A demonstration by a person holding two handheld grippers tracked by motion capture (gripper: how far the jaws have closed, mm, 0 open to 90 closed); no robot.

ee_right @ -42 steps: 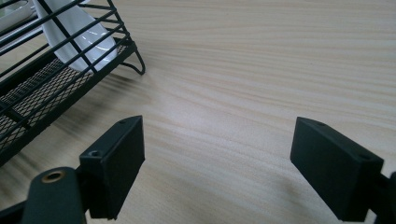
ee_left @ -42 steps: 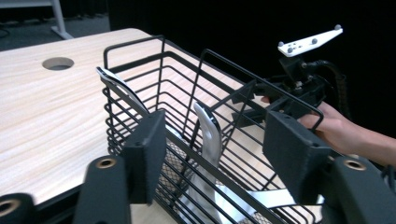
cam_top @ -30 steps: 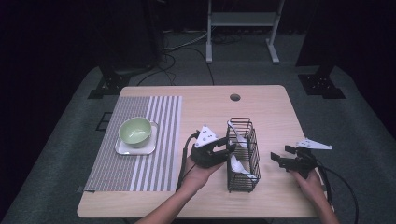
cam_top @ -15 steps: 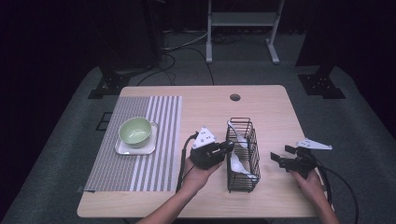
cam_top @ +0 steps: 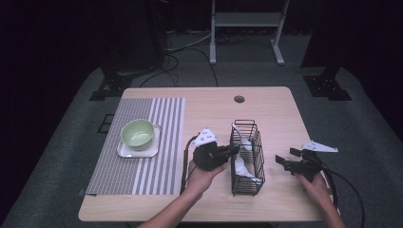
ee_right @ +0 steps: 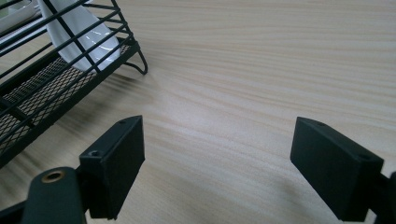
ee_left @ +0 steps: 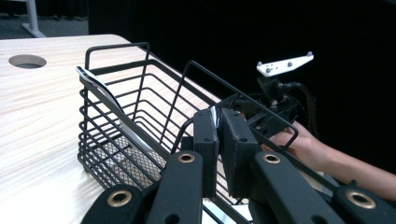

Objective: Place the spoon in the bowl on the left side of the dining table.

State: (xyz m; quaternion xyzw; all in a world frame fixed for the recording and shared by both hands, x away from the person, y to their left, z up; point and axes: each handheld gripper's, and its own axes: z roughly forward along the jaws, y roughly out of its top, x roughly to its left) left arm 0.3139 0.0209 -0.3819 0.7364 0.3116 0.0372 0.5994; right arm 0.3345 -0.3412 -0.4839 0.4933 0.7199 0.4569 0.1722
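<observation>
The left gripper (ee_left: 218,140) has just closed its jaws on the rim of a white plate (cam_top: 239,167) standing on edge in the black wire rack (cam_top: 247,156); most of the plate is hidden. Rack's long axis runs front-to-back. The right gripper (ee_right: 217,161) rests wide open, empty, beside the rack.

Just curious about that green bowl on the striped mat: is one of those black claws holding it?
No: the green bowl sits alone on its white plate, and the left gripper is at the wire basket.
</observation>
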